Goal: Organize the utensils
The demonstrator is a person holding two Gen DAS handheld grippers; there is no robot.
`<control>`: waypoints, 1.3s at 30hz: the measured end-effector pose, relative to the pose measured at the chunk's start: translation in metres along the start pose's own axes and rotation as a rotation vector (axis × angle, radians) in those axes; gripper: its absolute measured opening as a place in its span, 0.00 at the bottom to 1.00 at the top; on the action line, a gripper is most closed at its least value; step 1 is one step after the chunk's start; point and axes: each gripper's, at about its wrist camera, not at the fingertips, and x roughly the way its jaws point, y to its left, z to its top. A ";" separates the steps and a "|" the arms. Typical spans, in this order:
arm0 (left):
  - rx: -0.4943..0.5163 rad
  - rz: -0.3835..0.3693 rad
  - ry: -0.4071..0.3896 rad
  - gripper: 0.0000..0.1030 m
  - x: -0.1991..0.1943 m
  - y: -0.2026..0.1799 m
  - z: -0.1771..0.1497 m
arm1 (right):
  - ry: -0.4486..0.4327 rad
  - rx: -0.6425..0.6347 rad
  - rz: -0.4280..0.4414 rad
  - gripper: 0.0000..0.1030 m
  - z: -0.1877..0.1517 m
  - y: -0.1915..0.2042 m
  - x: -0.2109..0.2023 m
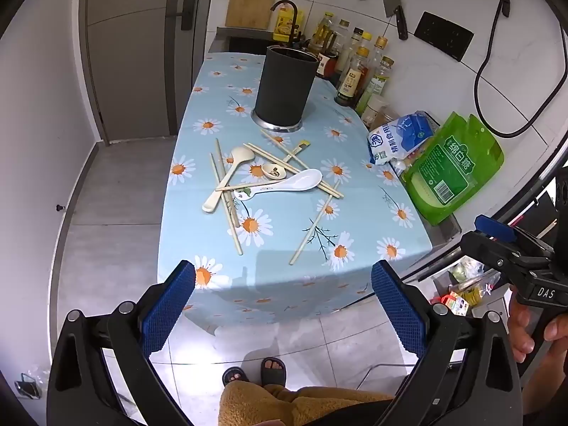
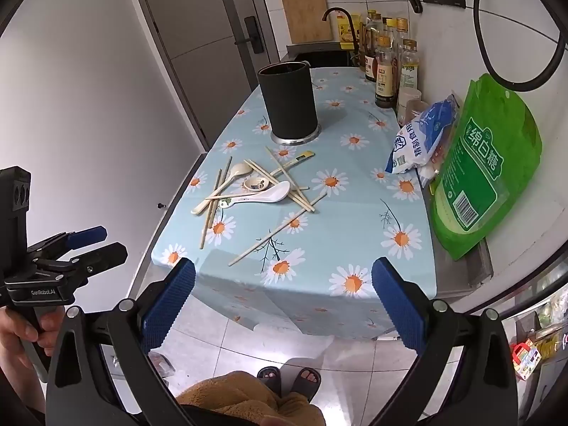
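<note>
Spread fingers [image 1: 170, 305], loose chopsticks [image 1: 314, 222], upright dark holder [image 1: 285, 85]

Left gripper [image 1: 283, 305] fills the lower frame, its blue pads spread wide apart and gripping nothing. Right gripper [image 2: 283, 305] sits the same way, jaws wide. A bare hand [image 2: 21, 333] at lower left grips the left gripper's handle.
</note>
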 end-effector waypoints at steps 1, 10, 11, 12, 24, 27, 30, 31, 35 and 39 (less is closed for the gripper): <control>0.000 0.006 0.000 0.93 0.000 0.000 0.000 | 0.008 0.003 -0.004 0.96 0.000 0.000 0.001; -0.004 -0.002 0.007 0.93 0.003 0.000 -0.001 | -0.002 -0.007 -0.025 0.96 -0.002 -0.004 0.002; -0.003 0.000 0.008 0.93 0.003 0.000 -0.002 | 0.000 -0.013 -0.026 0.96 -0.002 -0.005 0.005; -0.002 0.000 0.009 0.93 0.003 0.000 -0.002 | 0.003 -0.013 -0.022 0.96 -0.002 -0.004 0.006; -0.004 -0.004 0.011 0.93 0.005 -0.005 0.003 | 0.015 -0.019 0.000 0.96 0.000 -0.001 0.006; -0.006 -0.005 0.014 0.93 0.005 -0.004 0.004 | 0.026 -0.012 0.010 0.96 0.000 -0.001 0.008; -0.006 -0.005 0.014 0.93 0.006 -0.003 0.004 | 0.023 -0.018 0.006 0.96 -0.001 0.000 0.007; -0.009 -0.009 0.012 0.93 0.006 -0.003 0.004 | 0.022 -0.020 0.003 0.96 -0.001 0.001 0.008; -0.010 -0.009 0.011 0.93 0.007 -0.003 0.003 | 0.032 -0.020 0.010 0.96 -0.002 0.003 0.008; -0.007 -0.010 0.011 0.93 0.006 -0.004 0.003 | 0.031 -0.018 0.009 0.96 -0.002 0.001 0.008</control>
